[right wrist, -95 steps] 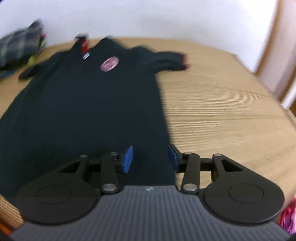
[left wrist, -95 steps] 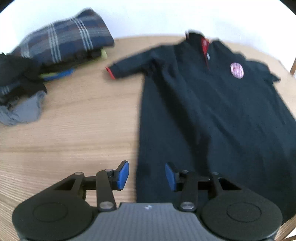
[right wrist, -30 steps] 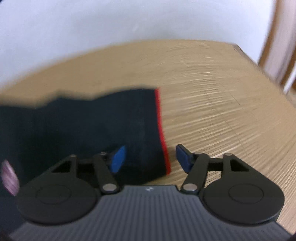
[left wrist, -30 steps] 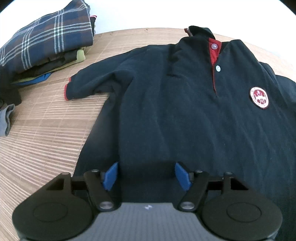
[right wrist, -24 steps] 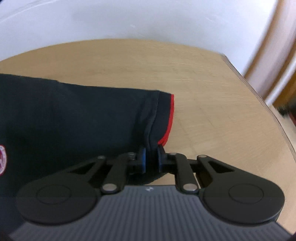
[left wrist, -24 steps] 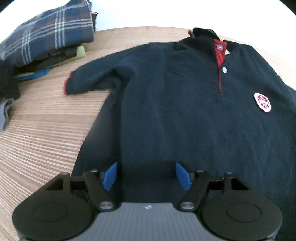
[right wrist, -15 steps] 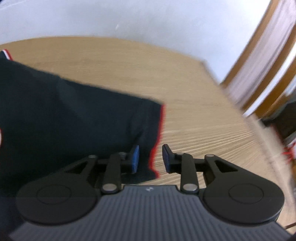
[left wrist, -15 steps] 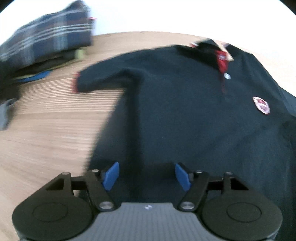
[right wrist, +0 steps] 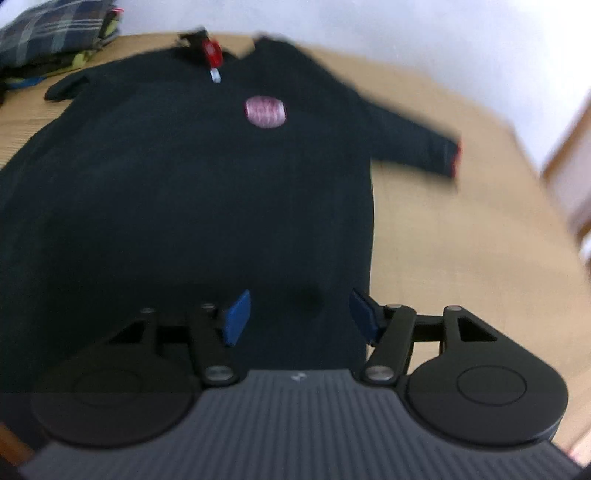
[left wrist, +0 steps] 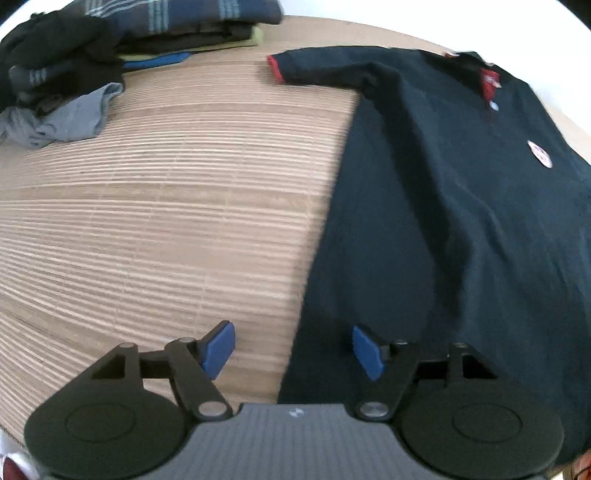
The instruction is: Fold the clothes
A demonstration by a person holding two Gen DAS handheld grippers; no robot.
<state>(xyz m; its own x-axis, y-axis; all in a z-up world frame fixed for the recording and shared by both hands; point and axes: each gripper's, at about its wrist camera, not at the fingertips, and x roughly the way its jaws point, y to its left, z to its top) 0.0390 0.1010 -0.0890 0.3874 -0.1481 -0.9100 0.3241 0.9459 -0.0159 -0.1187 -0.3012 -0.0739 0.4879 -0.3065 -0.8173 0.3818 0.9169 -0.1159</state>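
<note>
Across the pale wooden tabletop (left wrist: 166, 203) a dark navy polo shirt (right wrist: 192, 184) lies flat, its sleeve just released at two o'clock, right gripper (right wrist: 299, 314) jaws newly spread, left gripper (left wrist: 293, 349) spread, ready for folding.

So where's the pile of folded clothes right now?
The pile of folded clothes sits at the table's far left corner in the left wrist view, beyond the polo shirt's sleeve.

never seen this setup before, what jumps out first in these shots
A dark polo shirt lies spread flat on the wooden table, its round chest badge and red placket standing out. A pile of folded clothes sits at the table's far left corner. Both the left gripper and right gripper are open near the hem.
</note>
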